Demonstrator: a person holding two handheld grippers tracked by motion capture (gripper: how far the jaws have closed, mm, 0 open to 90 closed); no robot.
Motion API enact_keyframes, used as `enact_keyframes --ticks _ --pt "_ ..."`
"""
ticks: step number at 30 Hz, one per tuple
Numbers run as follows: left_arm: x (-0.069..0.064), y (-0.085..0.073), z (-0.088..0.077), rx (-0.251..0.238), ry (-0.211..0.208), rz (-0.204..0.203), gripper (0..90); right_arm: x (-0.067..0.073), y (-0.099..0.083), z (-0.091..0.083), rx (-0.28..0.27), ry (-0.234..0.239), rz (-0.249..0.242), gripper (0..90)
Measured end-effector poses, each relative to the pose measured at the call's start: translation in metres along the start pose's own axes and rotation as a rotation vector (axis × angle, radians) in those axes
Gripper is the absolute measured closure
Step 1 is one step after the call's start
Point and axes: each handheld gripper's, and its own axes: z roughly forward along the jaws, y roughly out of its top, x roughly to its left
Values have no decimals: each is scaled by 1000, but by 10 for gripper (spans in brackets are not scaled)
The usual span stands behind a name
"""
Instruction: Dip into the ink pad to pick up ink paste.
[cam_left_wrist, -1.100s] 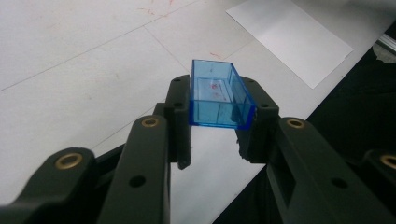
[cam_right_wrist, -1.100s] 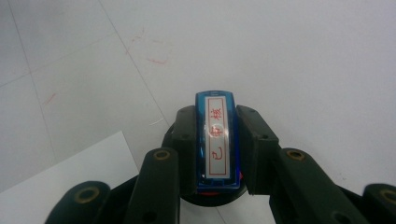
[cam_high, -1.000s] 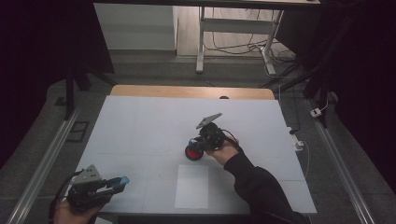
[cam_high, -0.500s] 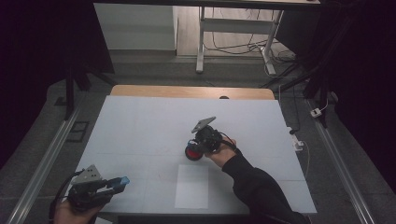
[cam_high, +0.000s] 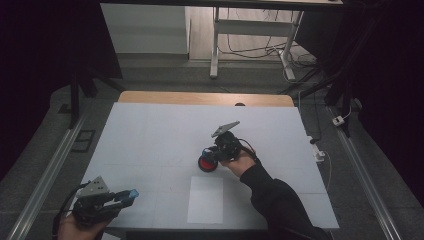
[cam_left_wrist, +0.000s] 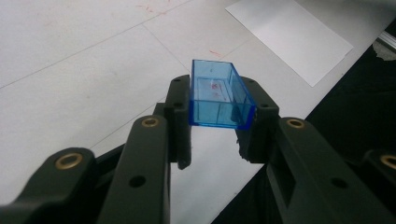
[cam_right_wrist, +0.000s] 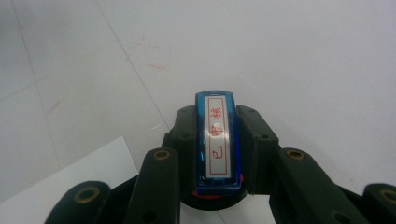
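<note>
The left gripper (cam_high: 131, 194) sits low at the near left corner of the white table (cam_high: 150, 135), held in the person's left hand (cam_high: 80, 227), and its jaws pinch a clear blue open box (cam_left_wrist: 219, 95) by its two long walls; in the left gripper view the box's hollow faces the camera and it hangs just above the tabletop, close to the table's edge. The right gripper (cam_high: 210, 159) is out near the middle of the table, in the person's right hand (cam_high: 240, 161), its jaws closed on a blue stamp (cam_right_wrist: 217, 140) that carries a white label with red characters on its top. A round red base (cam_high: 207, 164) shows under the stamp, and in the high view it appears to rest on the table. A white sheet of paper (cam_high: 206, 199) lies flat on the table between the two grippers, near the front edge and just beside the stamp, apart from it
</note>
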Motion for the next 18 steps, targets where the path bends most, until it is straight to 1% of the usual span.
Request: enact_keyframes --ticks 2,5,8,10,12,13,15,18 --pt "0 0 0 0 0 0 684 -2 -1 0 -5 9 10 708" --pt "0 0 0 1 0 0 684 -2 -1 0 -6 8 11 707" --pt "0 0 0 2 -2 -1 683 3 0 0 -1 -16 -17 707" --pt "0 0 0 2 -3 -1 683 9 0 1 6 -48 -47 707" --pt "0 0 0 2 -2 0 683 15 1 1 14 -81 -90 707" --pt "0 0 0 2 -1 0 683 17 1 1 19 -94 -99 707" --pt "0 0 0 2 -2 0 684 19 2 1 21 -100 -103 706" --pt "0 0 0 1 -3 -1 683 16 1 1 13 -88 -92 705"
